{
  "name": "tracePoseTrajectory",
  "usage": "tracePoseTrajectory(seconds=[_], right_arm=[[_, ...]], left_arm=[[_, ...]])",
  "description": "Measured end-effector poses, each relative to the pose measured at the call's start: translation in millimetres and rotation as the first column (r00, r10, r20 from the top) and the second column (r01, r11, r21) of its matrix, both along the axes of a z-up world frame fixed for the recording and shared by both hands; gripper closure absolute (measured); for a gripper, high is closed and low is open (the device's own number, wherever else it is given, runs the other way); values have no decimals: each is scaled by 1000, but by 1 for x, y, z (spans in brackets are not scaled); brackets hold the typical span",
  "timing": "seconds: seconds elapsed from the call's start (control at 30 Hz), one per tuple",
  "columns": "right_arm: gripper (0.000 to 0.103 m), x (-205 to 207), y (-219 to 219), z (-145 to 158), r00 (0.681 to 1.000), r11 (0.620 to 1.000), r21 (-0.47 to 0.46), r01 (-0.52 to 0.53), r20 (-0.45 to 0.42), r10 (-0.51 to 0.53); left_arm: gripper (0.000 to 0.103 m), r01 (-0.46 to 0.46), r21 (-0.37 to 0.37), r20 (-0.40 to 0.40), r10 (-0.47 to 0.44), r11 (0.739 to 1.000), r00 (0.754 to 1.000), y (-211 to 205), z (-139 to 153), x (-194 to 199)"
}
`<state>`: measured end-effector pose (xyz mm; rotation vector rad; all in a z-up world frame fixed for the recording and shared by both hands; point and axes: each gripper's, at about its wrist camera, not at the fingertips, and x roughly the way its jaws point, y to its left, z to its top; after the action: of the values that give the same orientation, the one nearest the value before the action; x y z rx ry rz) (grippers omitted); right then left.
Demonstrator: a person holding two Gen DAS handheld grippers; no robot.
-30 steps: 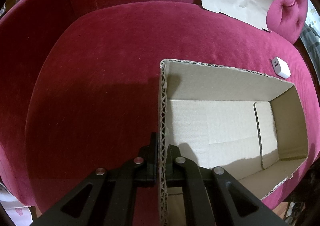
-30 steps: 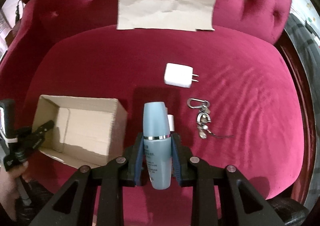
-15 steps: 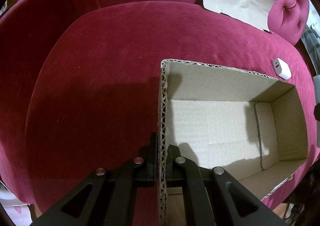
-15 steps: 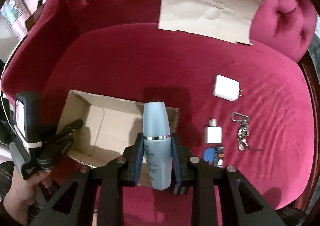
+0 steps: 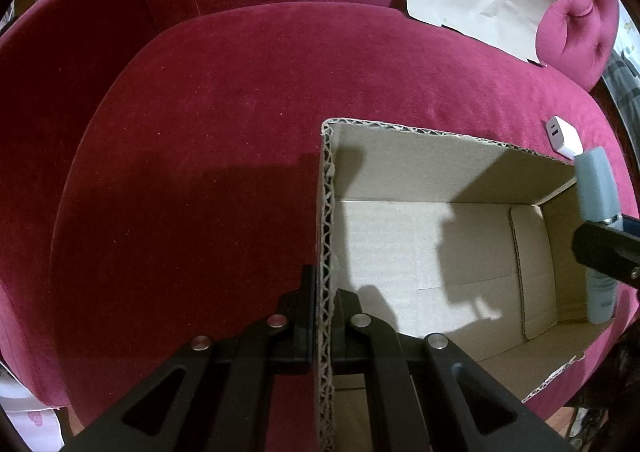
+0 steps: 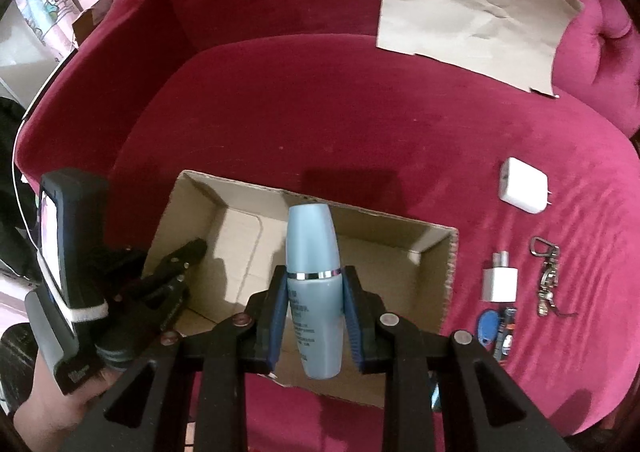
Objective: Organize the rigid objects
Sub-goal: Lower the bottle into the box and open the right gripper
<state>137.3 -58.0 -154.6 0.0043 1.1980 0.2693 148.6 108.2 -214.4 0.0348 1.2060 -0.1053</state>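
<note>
Right wrist view: right gripper (image 6: pixel 315 316) jaws clenched mid-body on smooth rigid blue bottle (image 6: pixel 313 284), likely slippery; left gripper (image 5: pixel 325 326) jaws clamp the stiff cardboard box (image 5: pixel 327 211) wall.

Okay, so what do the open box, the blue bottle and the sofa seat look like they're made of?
Box: corrugated cardboard, matte tan; the wavy fluting shows along its cut rim.
Blue bottle: probably plastic, smooth satin grey-blue, with a shiny silver band below the cap; glass can't be ruled out.
Sofa seat: velvet-like fabric, crimson, with a soft sheen and brushed streaks in the pile.
</note>
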Motion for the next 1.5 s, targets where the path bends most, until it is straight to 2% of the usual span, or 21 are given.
tracePoseTrajectory(seconds=[0.4,0.63,0.67,0.7,0.73,0.77,0.83,0.9,1.03,1.5], right_arm=[[75,8,25,-23,999,997,71,-12,-51,16],[74,8,31,-28,998,997,73,-24,-58,28],[74,7,30,-27,999,996,72,-44,-27,46],[67,7,30,-26,999,997,61,-43,-20,44],[55,8,29,-24,999,998,50,-41,-12,41],[50,8,28,-22,999,999,43,-32,-1,32],[28,9,25,-19,1000,1000,22,-12,15,11],[14,9,23,-17,1000,1000,6,-7,28,7],[2,10,21,-16,999,1000,-4,-2,36,2],[0,5,4,-3,997,999,-34,29,74,-27]], left_arm=[[100,-1,-1,0,1,1000,1000,1,0,0],[100,-1,0,0,1,1000,1000,1,0,0],[100,-1,-1,0,1,1000,1000,1,0,0],[100,-2,-2,-1,2,1000,1000,1,0,0],[100,-2,-2,-1,2,1000,1000,2,0,0],[100,-3,-4,-2,3,1000,1000,3,0,0],[100,-3,-4,-2,3,1000,1000,3,0,-1],[100,-3,-4,-1,3,1000,1000,3,0,-1],[100,-3,-4,-1,3,1000,1000,3,0,-1],[100,-1,-2,-1,1,1000,1000,2,0,-2]])
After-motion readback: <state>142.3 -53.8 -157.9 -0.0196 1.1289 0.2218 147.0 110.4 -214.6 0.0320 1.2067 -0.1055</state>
